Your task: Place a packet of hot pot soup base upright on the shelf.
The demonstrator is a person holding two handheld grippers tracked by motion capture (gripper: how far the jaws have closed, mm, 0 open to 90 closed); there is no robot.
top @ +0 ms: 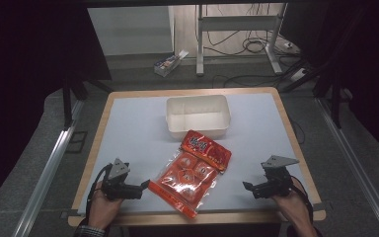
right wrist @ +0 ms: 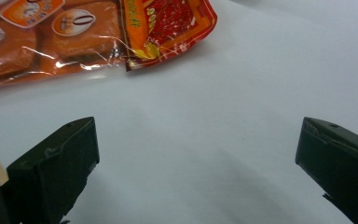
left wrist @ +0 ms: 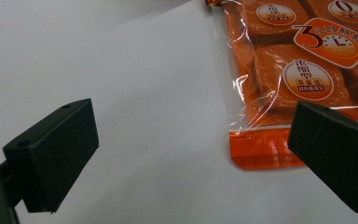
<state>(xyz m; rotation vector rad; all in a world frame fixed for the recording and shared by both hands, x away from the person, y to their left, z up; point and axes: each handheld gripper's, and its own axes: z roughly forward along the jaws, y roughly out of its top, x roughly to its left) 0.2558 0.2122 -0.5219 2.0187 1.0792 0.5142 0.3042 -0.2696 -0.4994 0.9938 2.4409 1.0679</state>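
Red snack bag lies flat on the white table, just in front of the white tub. Left gripper sits just beside the bag's corner, right gripper well apart; both gape wide, empty. Left gripper view reveals printed blocks inside.

Snack packet: glossy plastic film, crinkled, clear window catching glare, printed orange and red. Bin near the worktop's far edge: smooth matt off-white plastic. Worktop: matt pale sheet, light wood rim. Left claw, right claw: matt black plastic jaws.
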